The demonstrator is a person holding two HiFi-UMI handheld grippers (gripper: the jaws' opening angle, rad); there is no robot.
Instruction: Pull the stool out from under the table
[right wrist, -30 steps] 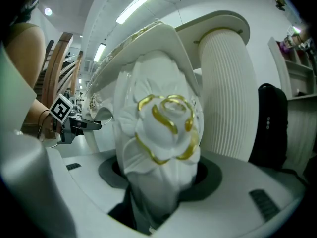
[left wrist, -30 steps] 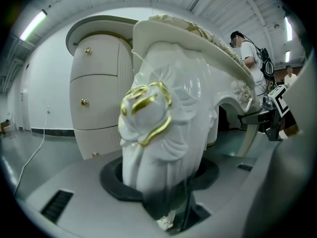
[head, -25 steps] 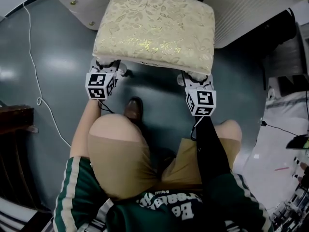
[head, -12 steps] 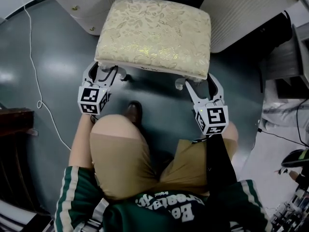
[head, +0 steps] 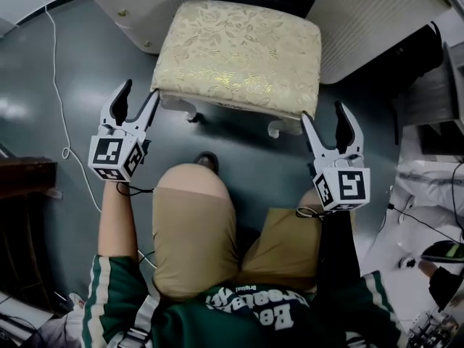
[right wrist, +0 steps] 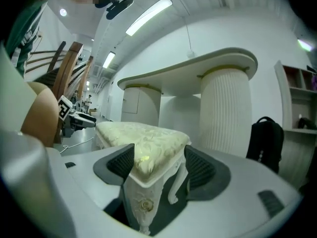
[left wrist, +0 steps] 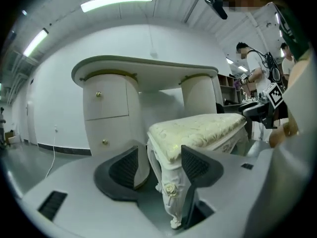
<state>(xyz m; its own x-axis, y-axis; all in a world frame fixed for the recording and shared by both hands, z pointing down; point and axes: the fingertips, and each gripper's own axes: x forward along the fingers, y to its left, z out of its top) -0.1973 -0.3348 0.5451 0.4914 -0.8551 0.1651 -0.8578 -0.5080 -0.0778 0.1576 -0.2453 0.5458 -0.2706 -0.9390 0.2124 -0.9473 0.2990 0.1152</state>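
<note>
The stool (head: 239, 53), a gold-patterned cushion on carved white legs, stands on the grey floor with its far edge at the white table (head: 148, 6). My left gripper (head: 138, 97) is open just off the stool's near left corner, touching nothing. My right gripper (head: 323, 116) is open beside the near right corner, also free of the stool. In the left gripper view the stool (left wrist: 198, 130) and its near leg show ahead between the wide jaws of the left gripper (left wrist: 161, 167). In the right gripper view the stool's (right wrist: 143, 138) corner leg stands ahead of the right gripper (right wrist: 158, 168).
The table's ribbed right pedestal (head: 377, 20) flanks the stool, and a black backpack (head: 417, 56) leans beside it. A white cable (head: 61, 122) trails over the floor at left. Dark wooden furniture (head: 22, 187) stands at the left edge. The person's knees and a shoe (head: 207, 162) are just behind the grippers.
Both grippers let go of the stool's front legs, opened wide and drew back and outward toward the person. The stool stays where it was left.
</note>
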